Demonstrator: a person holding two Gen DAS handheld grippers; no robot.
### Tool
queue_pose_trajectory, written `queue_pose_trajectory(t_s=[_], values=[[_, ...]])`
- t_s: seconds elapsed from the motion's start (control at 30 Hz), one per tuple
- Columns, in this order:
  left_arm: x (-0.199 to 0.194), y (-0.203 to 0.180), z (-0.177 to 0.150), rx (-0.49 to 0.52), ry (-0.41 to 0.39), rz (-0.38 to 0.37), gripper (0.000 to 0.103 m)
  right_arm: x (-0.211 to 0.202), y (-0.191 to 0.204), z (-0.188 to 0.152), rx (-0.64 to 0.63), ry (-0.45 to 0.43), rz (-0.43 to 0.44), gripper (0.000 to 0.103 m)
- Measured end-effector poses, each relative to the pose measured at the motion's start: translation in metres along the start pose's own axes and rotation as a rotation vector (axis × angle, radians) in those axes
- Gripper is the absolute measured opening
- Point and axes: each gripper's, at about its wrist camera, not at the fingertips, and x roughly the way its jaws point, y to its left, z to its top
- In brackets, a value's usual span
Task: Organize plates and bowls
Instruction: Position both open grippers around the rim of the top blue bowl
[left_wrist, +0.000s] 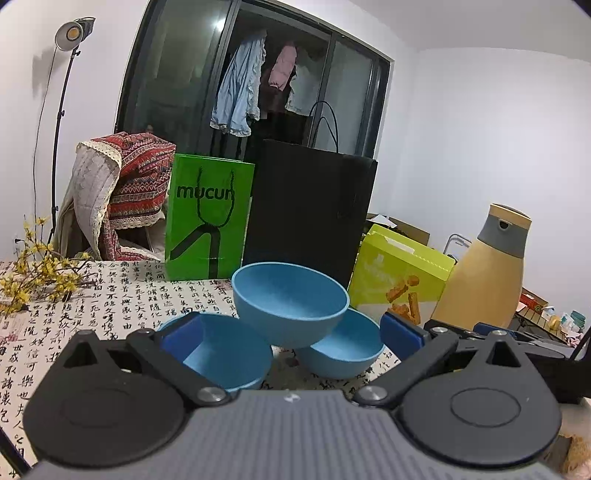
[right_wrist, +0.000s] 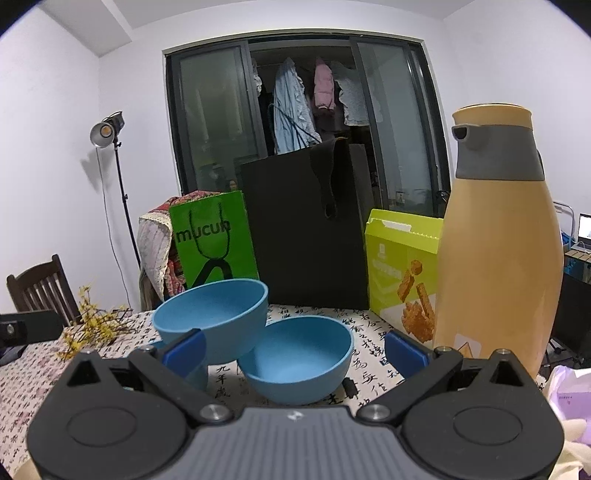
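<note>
Three blue bowls sit on the calligraphy-print tablecloth (left_wrist: 110, 295). The upper bowl (left_wrist: 290, 306) (right_wrist: 210, 317) rests tilted on the rims of the two lower ones. These are a left bowl (left_wrist: 229, 354) and a right bowl (left_wrist: 343, 350) (right_wrist: 299, 358). My left gripper (left_wrist: 291, 334) is open just short of the pile, and its blue left pad overlaps the left bowl's rim. My right gripper (right_wrist: 295, 352) is open too, with the right bowl between its fingers and nothing gripped. In the right wrist view the left bowl is mostly hidden behind my left finger. I see no plates.
Behind the bowls stand a green paper bag (left_wrist: 208, 218), a black bag (left_wrist: 310, 214) and a yellow-green snack box (left_wrist: 399, 277). A tall tan jug (right_wrist: 498, 251) stands close on the right. Yellow flower sprigs (left_wrist: 33, 273) lie at the left, beside a wooden chair (right_wrist: 37, 288).
</note>
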Motion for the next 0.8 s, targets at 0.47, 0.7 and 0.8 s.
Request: queue_pose_trajectory(t_s=[0.47, 0.7, 0.8], values=[[0.033, -0.016, 0.025, -0.015, -0.008, 0.02, 0.103, 0.023, -0.024, 0.031, 0.068, 0.019, -0.031, 0.103], [0.054, -0.011, 0.035, -0.04, -0.004, 0.06, 0.103, 0.039, -0.027, 0.044, 0.106, 0.037, -0.027, 0.103], [0.063, -0.004, 0.04, -0.065, -0.002, 0.095, 0.103, 0.05, -0.028, 0.049, 0.128, 0.053, -0.022, 0.103]])
